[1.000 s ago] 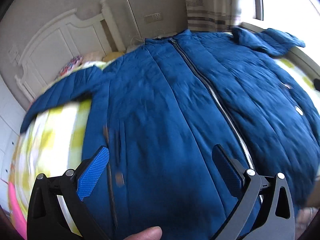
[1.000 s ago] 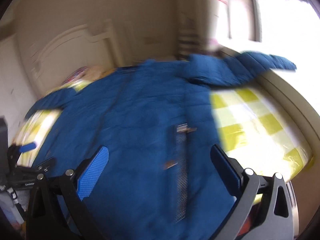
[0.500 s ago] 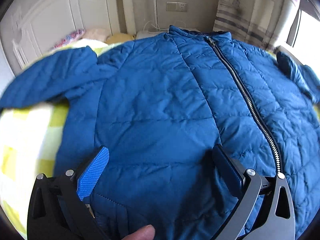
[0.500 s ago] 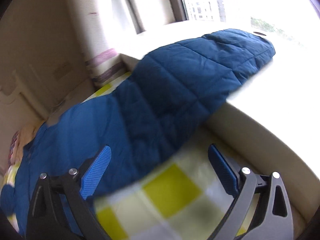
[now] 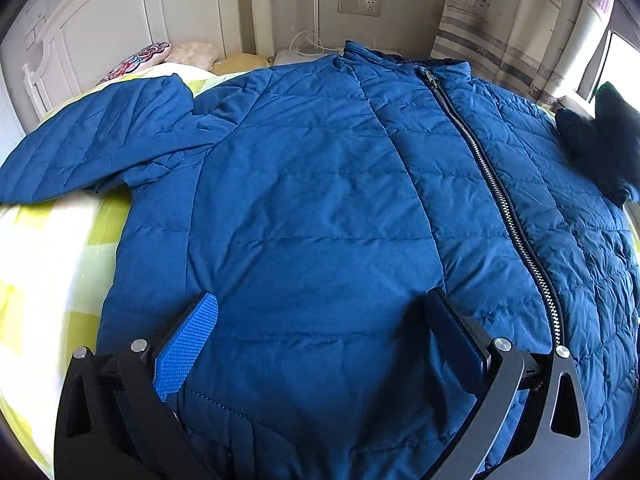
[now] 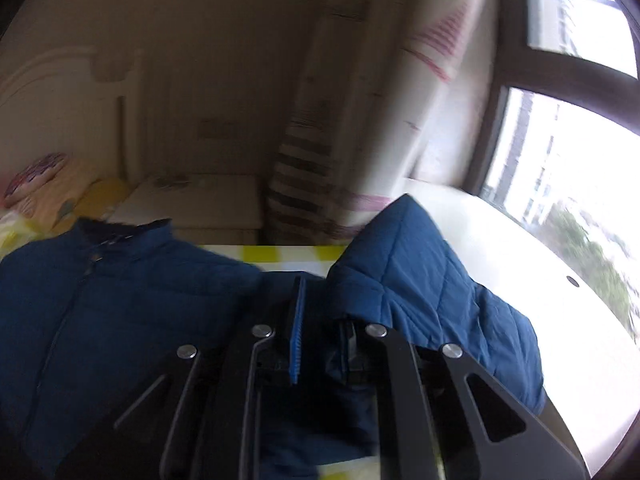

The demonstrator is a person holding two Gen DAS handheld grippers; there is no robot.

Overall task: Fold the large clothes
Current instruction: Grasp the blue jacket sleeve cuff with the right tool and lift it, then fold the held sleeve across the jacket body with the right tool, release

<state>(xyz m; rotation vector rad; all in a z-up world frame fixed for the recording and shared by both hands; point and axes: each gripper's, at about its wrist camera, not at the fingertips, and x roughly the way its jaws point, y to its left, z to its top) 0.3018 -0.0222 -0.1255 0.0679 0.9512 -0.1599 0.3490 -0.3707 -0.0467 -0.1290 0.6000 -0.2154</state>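
A large blue quilted jacket (image 5: 320,200) lies front up and zipped on the bed. Its left sleeve (image 5: 92,148) spreads out to the left. My left gripper (image 5: 320,328) is open and hovers over the jacket's lower front, jaws wide apart, holding nothing. In the right wrist view, my right gripper (image 6: 320,312) is shut on the jacket's right sleeve (image 6: 420,280) and holds it lifted, with the cloth bunched between the jaws. The jacket body (image 6: 100,300) lies to its left.
The bed has a yellow and white checked sheet (image 5: 52,260). A white headboard (image 5: 120,20) and pillows (image 5: 160,56) are at the far end. A striped curtain (image 5: 500,20) and a window ledge (image 6: 500,248) lie to the right. A wall socket (image 5: 360,4) is behind.
My right gripper has closed on the right sleeve and raised it. My left gripper has drifted slightly over the jacket front and stays open.
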